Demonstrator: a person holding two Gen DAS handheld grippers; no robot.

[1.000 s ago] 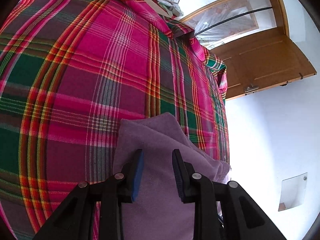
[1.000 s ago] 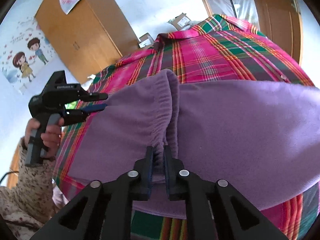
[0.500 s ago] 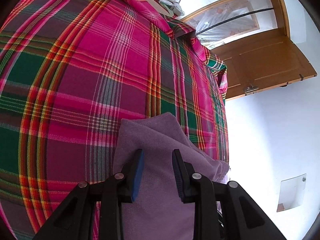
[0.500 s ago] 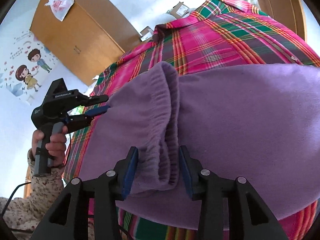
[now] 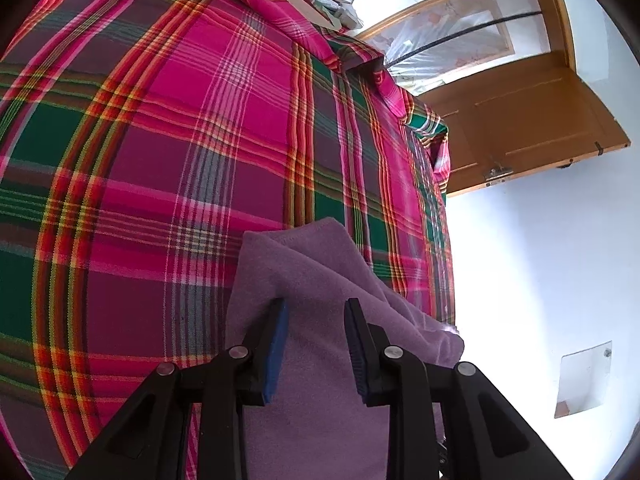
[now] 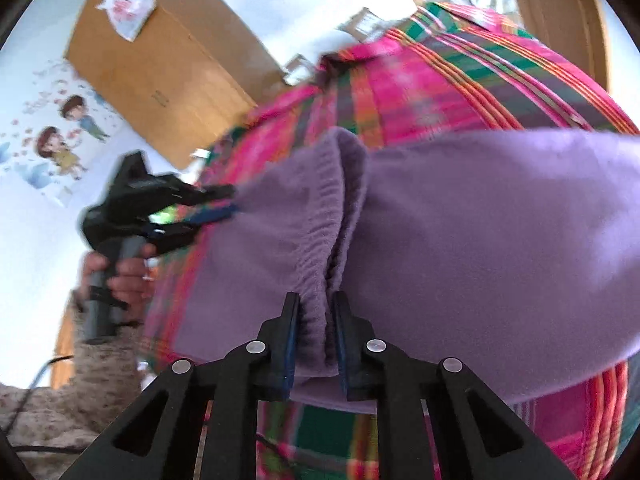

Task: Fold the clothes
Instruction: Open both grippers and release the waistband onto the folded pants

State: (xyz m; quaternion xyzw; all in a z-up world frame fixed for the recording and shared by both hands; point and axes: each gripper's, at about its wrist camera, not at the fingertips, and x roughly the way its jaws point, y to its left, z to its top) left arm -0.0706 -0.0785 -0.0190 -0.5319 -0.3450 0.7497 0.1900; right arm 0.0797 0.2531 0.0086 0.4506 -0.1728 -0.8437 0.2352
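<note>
The purple fleece garment (image 6: 460, 240) lies on a bed covered by a plaid sheet (image 5: 200, 140), near the edge closest to the person. In the right wrist view its gathered elastic waistband (image 6: 320, 248) runs from about 12 o'clock down to 6 o'clock, and the right hand-held gripper (image 6: 314, 312) has that band between its fingers, drawn in narrow so the pads press the bunched cloth. The left hand-held gripper (image 5: 316, 312) sits over a folded corner of the same garment, at about 9 o'clock in the right wrist view. Its fingers stand moderately apart with cloth lying under and between them, and nothing looks pinched.

The main risk is an uneven hold. If the right side lifts or pulls while the left has no grip, the garment is likely to swing, twist, or drag across the sheet and undo any fold. The thick gathered band could also slip out, since the pads seem to catch only its end. The right wrist view is blurred, so how deep the grip goes cannot be told. The corner lies close to the bed's edge at 3 o'clock in the left wrist view, and a loose tug might let it slide off.
</note>
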